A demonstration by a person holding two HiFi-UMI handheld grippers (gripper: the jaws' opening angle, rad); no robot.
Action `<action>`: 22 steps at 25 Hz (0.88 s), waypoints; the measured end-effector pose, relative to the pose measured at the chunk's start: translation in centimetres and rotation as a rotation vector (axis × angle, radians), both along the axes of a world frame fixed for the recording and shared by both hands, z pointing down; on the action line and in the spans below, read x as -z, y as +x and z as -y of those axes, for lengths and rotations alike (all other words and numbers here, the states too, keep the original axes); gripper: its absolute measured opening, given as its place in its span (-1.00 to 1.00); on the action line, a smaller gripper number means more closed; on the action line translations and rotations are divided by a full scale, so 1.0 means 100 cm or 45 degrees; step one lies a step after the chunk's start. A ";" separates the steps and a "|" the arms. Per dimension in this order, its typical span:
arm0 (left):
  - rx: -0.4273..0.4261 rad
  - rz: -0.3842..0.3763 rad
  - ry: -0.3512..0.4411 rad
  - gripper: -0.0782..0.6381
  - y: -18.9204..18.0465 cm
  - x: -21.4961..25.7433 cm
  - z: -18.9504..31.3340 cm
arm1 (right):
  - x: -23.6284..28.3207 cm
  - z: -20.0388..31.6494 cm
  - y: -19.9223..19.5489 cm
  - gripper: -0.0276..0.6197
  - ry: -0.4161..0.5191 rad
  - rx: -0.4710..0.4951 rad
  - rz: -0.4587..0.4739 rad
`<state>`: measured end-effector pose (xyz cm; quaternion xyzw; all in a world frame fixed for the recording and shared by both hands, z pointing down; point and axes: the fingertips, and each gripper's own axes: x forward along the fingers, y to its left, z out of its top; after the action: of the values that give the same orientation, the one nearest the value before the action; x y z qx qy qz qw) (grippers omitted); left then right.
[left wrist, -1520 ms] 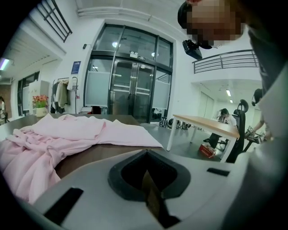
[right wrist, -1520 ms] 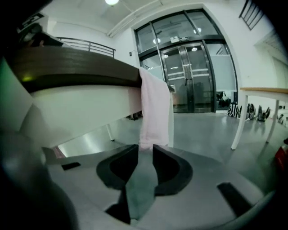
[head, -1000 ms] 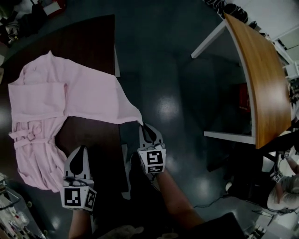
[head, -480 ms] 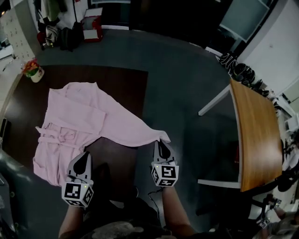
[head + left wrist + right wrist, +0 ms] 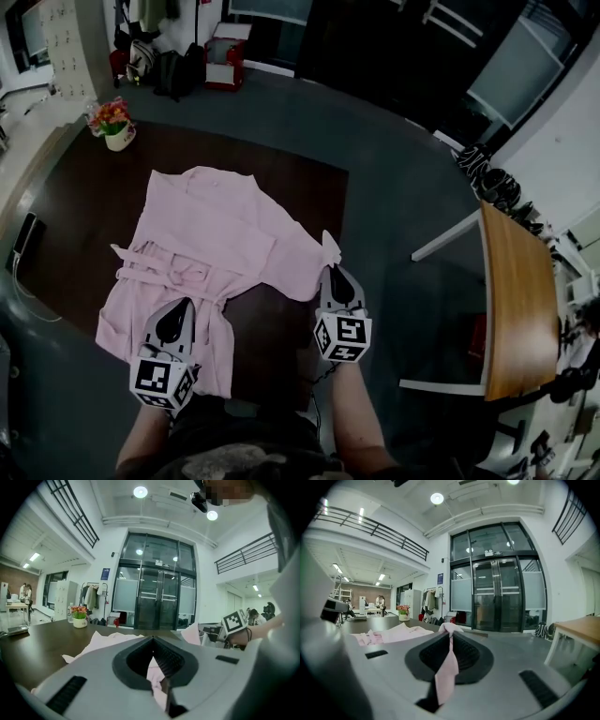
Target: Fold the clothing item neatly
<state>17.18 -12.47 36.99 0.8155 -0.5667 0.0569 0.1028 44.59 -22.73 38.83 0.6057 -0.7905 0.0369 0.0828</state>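
A pale pink robe (image 5: pixel 202 244) with a tied belt lies spread on the dark brown table (image 5: pixel 66 202). My left gripper (image 5: pixel 180 319) is shut on the robe's near hem, and pink cloth (image 5: pixel 157 677) shows pinched between its jaws in the left gripper view. My right gripper (image 5: pixel 335 278) is shut on the end of the robe's right sleeve (image 5: pixel 323 248), lifted at the table's right edge. A strip of pink fabric (image 5: pixel 447 665) hangs between the jaws in the right gripper view.
A small pot of flowers (image 5: pixel 114 124) stands at the table's far left corner and a dark phone-like object (image 5: pixel 25 234) lies at its left edge. A wooden-topped desk (image 5: pixel 511 305) stands to the right across dark floor. Bags sit by the far wall (image 5: pixel 178 67).
The head view has swung up and forward, so the robe now sits mid-frame. My right gripper has carried the sleeve end inward toward the robe's body; both grippers keep their hold.
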 end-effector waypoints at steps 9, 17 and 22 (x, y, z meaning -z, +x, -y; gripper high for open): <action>-0.125 0.001 -0.035 -0.76 -0.085 -0.016 0.014 | -0.037 0.003 -0.080 -0.88 -0.135 -0.092 -0.131; -0.166 0.012 -0.039 -0.76 -0.133 -0.018 0.027 | -0.028 -0.003 -0.104 -0.88 -0.125 -0.191 -0.144; -0.153 -0.002 -0.044 -0.76 -0.128 -0.019 0.028 | -0.035 -0.008 -0.111 -0.88 -0.139 -0.184 -0.112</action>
<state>4.38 -15.25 38.85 0.8463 -0.5155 0.0720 0.1137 33.52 -21.94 42.32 0.6568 -0.7371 0.0591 0.1474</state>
